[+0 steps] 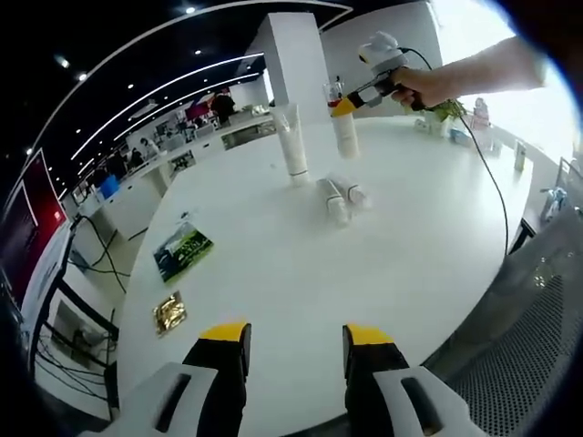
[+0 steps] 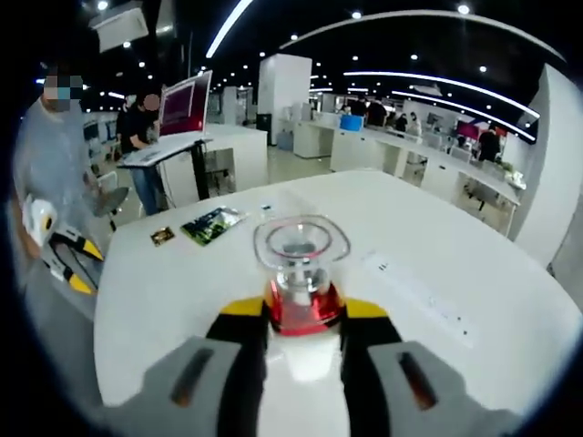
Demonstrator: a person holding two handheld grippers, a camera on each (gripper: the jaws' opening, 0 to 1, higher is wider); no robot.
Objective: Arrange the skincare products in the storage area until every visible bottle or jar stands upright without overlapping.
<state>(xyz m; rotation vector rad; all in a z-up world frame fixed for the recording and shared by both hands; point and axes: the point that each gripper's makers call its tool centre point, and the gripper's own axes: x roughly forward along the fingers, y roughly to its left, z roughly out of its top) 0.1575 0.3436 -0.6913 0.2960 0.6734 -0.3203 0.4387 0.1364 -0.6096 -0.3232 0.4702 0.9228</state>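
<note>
Here, in the left gripper view, our left gripper (image 1: 296, 341) hangs open and empty over the near edge of the white table (image 1: 273, 273); a gold packet (image 1: 169, 312) and a green leaflet (image 1: 182, 250) lie to its left; farther on, two small tubes (image 1: 339, 198) lie flat side by side, and beyond them a tall white tube (image 1: 291, 141) stands upright; farthest, our right gripper (image 1: 344, 106) grips a bottle (image 1: 343, 126) whose base touches the table. In the right gripper view, its jaws are closed on that bottle's red band, below the clear cap (image 2: 301, 244); a person stands at the left.
</note>
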